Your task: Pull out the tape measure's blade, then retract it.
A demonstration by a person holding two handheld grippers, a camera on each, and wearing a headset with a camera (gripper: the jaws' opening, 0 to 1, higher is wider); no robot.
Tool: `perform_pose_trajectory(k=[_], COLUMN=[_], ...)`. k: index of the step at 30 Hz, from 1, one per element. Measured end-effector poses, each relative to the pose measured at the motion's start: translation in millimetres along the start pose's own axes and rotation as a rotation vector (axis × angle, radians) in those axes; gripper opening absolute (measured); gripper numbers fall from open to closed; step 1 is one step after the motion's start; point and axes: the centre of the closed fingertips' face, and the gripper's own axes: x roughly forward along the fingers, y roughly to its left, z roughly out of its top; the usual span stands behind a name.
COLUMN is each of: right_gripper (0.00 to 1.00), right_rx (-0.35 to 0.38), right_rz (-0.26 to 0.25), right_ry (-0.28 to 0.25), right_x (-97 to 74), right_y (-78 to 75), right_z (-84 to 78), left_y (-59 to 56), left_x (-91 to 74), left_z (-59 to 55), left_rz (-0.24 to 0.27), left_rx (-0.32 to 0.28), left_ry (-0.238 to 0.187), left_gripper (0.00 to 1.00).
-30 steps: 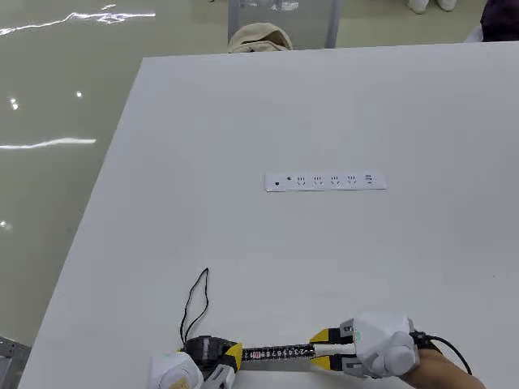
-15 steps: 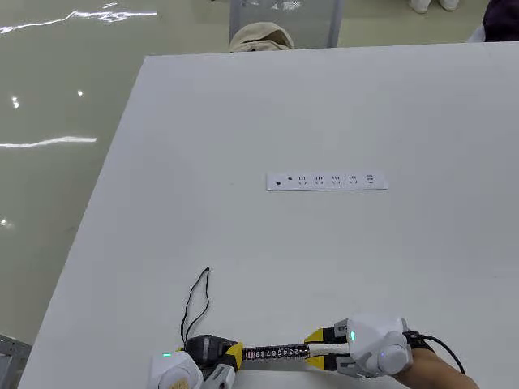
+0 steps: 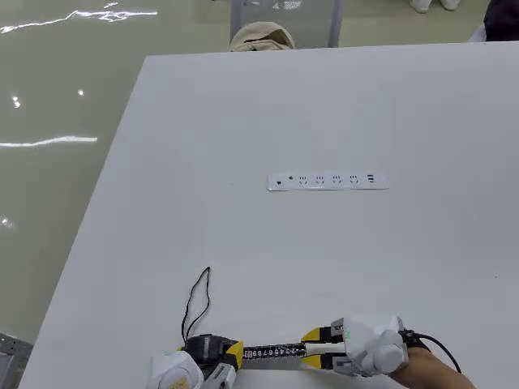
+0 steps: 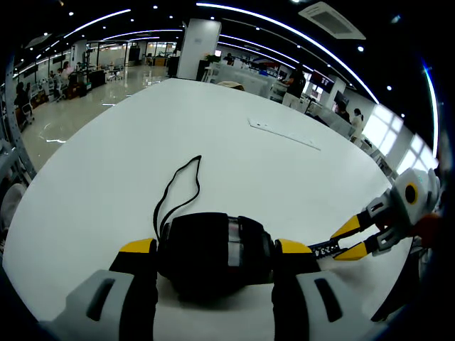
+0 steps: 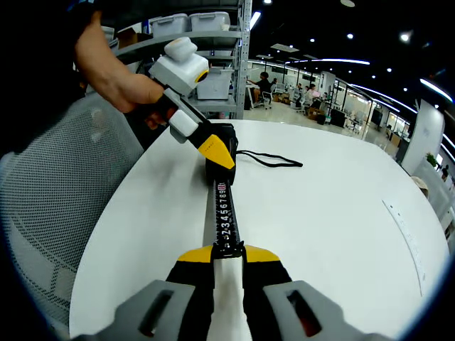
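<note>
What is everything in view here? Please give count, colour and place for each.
table: one, white, under everything.
power strip: one, white, flat mid-table.
tape measure: one, black case, near edge, between the left jaws.
blade: one, dark with pale numerals, drawn from case to right jaws.
strap: one, black, looped on the table beside the case.
left gripper: one, yellow-tipped, shut on the tape measure.
right gripper: one, yellow-tipped, shut on the blade.

Numerals 2–9 on blade
</note>
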Motion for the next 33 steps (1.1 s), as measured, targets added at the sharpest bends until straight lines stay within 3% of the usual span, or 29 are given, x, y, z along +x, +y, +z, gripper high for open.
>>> perform_pose_trajectory(k=[33], right_gripper=[0.12], right_rx=[0.001], right_rz=[0.008], right_ry=[-0.009], right_x=[12.0], right_y=[-0.7], right_z=[7.2], left_y=[0.9], left_x=[1.0], left_z=[-0.2], left_rz=[-0.004], left_rx=[-0.002], left_ry=[0.003], left_gripper=[0.62])
